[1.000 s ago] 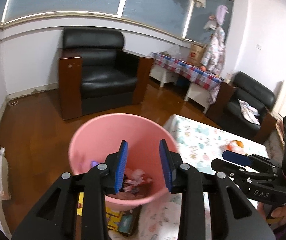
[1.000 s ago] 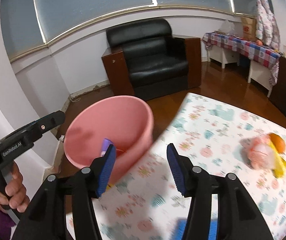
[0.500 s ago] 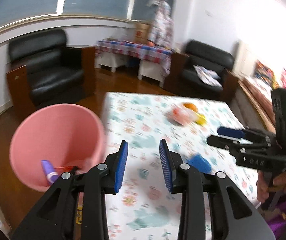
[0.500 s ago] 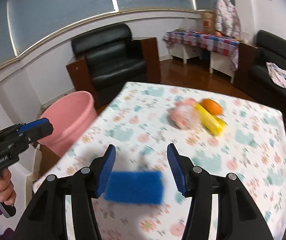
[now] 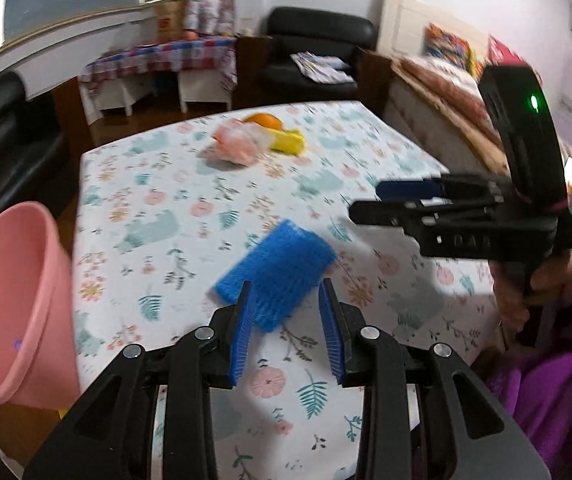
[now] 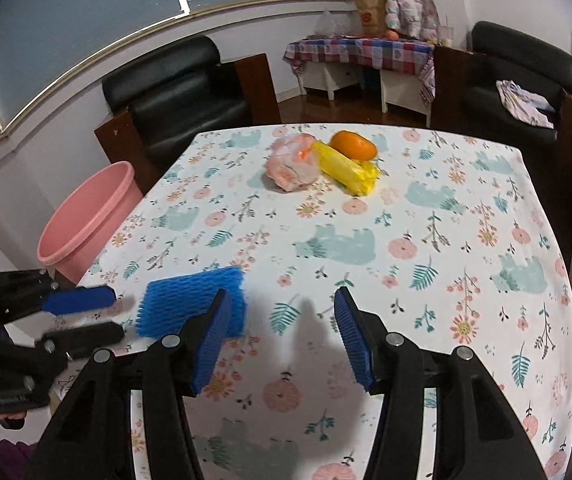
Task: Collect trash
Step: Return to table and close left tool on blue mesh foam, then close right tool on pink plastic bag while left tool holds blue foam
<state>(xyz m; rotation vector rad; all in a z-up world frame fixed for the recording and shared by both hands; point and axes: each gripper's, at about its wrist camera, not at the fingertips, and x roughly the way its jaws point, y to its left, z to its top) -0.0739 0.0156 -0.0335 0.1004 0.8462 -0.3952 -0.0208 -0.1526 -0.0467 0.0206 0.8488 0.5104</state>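
Observation:
A blue foam net sleeve lies on the floral tablecloth near the table's left edge; it also shows in the right wrist view. My left gripper is open, its jaws just short of the sleeve's near end. My right gripper is open and empty above the cloth, just right of the sleeve. A pink crumpled bag, a yellow wrapper and an orange lie together at the far side. The pink bin stands off the table's left side.
The table has a floral cloth. A black armchair stands behind the bin. A checked side table and a second armchair are at the back.
Both grippers have swung away from the pink bin toward the table. My left gripper has come up to the blue sleeve. My right gripper now faces the far trash pile.

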